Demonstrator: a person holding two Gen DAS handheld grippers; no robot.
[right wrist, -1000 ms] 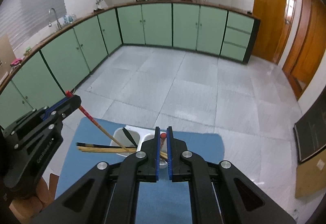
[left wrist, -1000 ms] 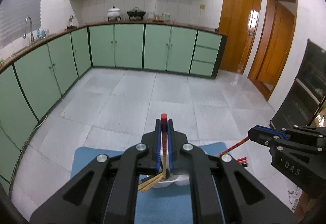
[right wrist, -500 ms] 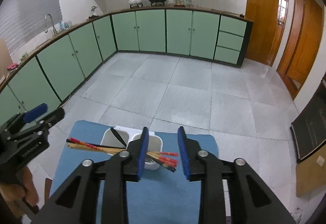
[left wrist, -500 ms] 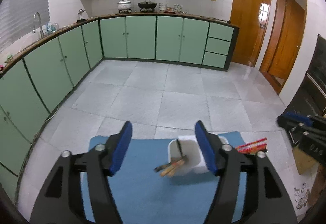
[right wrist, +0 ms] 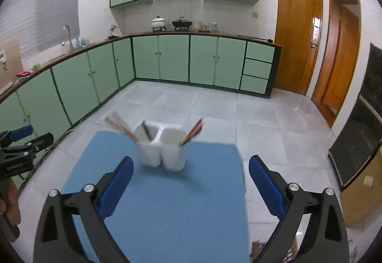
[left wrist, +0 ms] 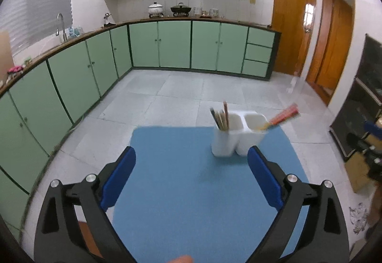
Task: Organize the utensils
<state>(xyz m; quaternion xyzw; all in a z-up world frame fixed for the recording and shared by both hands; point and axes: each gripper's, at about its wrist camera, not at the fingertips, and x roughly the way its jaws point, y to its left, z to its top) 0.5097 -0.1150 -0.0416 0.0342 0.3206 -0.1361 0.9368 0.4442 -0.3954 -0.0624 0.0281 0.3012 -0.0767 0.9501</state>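
Observation:
A white two-compartment holder (left wrist: 235, 141) (right wrist: 162, 153) stands on the far part of a blue mat (left wrist: 203, 191) (right wrist: 167, 203). Plain wooden chopsticks (left wrist: 222, 117) (right wrist: 119, 123) lean in its left compartment. Red-ended chopsticks (left wrist: 283, 117) (right wrist: 193, 131) lean out of its right one. My left gripper (left wrist: 192, 167) is short of the holder; its jaws are opening with nothing between them. My right gripper (right wrist: 191, 179) is also back from the holder, its jaws opening around nothing. Each gripper shows at the edge of the other's view: the right gripper (left wrist: 363, 134) and the left gripper (right wrist: 35, 134).
The mat ends just behind the holder, with grey tiled floor (left wrist: 191, 95) beyond. Green cabinets (right wrist: 71, 86) line the left and back walls. A dark cabinet (right wrist: 367, 134) and a cardboard box (right wrist: 363, 193) stand to the right. A hand (right wrist: 9, 203) holds the left gripper.
Both grippers were shut on chopsticks over the holder. They have let go, spread wide and drawn back. The chopsticks now lean in the compartments.

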